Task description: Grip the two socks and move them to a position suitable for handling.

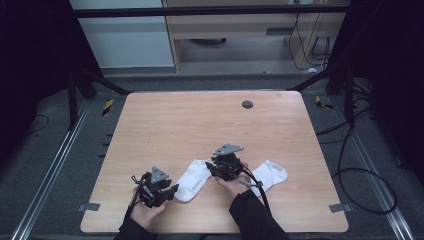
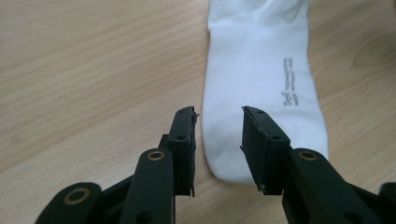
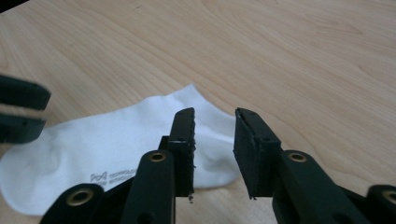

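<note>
High view shows the wooden counter [image 1: 200, 120] filling the middle of the frame, with two white socks lying flat in its lower half. One sock [image 1: 194, 180] sits lower centre, between the two hands; the second sock [image 1: 270, 174] lies to its right, partly behind the right hand. The left claw [image 1: 172, 191], at lower left, has its jaws apart just at the first sock's end, gripping nothing. The right claw [image 1: 212, 167], lower centre, hovers over the first sock's other end, jaws parted and empty.

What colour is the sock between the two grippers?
White, with small grey lettering on it; the sock shows best in the left gripper view.
</note>
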Demonstrator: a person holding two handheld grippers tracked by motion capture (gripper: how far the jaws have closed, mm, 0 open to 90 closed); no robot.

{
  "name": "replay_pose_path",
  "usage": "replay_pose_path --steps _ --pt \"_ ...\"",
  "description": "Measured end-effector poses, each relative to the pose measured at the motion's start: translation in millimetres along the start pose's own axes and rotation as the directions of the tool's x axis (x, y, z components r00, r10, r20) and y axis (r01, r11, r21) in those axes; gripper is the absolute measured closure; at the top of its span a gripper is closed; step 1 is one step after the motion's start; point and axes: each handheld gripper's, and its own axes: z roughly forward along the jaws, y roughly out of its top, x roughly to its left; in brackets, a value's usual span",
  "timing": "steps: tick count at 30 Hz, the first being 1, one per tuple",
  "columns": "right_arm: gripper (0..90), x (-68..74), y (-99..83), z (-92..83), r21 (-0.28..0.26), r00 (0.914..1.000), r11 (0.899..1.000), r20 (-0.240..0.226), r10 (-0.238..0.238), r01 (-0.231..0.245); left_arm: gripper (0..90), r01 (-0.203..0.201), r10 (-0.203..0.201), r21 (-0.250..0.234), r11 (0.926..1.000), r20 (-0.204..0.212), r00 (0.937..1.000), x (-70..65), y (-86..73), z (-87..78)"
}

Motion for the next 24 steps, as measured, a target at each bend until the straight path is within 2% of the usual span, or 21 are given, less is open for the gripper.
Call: replay_pose_path --steps 3,8,12,14,18,20,24 --pt "61.9 -4.3 -0.9 10.2 0.009 0.9999 1.000 0.013 0.004 -0.004 64.0 0.007 -0.007 0.029 0.9996 0.003 1.0000 -0.4 -2.5 3.8" --pt "61.4 -4.9 -6.8 27.2 0.057 0.9996 0.998 0.025 0.013 -0.015 66.5 0.006 -0.006 0.056 0.9984 0.003 1.0000 -3.3 -4.3 8.0" --pt "66.8 -4.8 -9.0 31.5 0.100 0.9995 0.995 0.029 0.010 -0.013 69.0 0.015 -0.015 0.058 0.9982 -0.005 0.9999 -4.6 -4.1 8.0" --pt "71.9 -6.0 -10.8 32.4 0.120 0.9991 0.992 0.028 0.032 -0.035 72.5 0.021 -0.020 0.059 0.9980 -0.011 0.9997 -4.8 -3.8 8.2" --pt "84.6 -5.2 -13.0 30.2 0.129 0.9984 0.990 0.004 0.056 -0.056 82.2 0.035 -0.035 0.069 0.9970 -0.007 0.9994 -4.3 -2.1 8.3" --pt "85.8 -3.7 -13.1 27.3 0.115 0.9986 0.992 0.006 0.052 -0.053 87.3 0.028 -0.027 0.073 0.9970 -0.016 0.9995 -4.9 -0.8 8.2" --pt "86.3 -3.3 -15.3 18.3 0.074 0.9978 0.995 -0.009 0.066 -0.065 88.8 0.022 -0.020 0.046 0.9987 -0.028 0.9994 -3.6 2.0 6.5"
